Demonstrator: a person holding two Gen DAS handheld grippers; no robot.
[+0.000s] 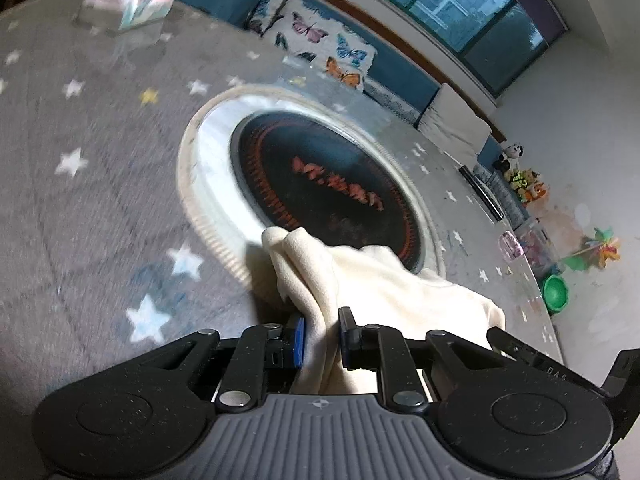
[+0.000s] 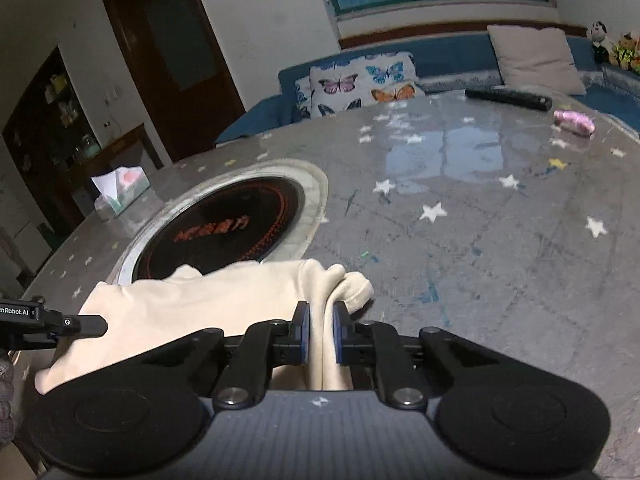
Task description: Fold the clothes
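Left wrist view: the left gripper was clenched on a bunched edge of the cream garment, lower centre of the frame; cloth ran between both pads and draped right.
Right wrist view: the right gripper was clamped on another gathered edge of the same garment, which spread toward the lower left; the other tool's tip showed at the left edge.
Garment place: on the grey star-patterned table, its far edge lapping the round black burner plate at centre.
Step in hand, as I judge it: carrying 2 held edges to lay a fold; both grips should stay level and taut so the cloth lands flat, not bunched.
Obstacles: the burner's raised rim may snag or hump the fabric; laying it on bare table looks safer.
Around: tissue box at left; black remote and pink object at upper right, well apart; butterfly cushion beyond.
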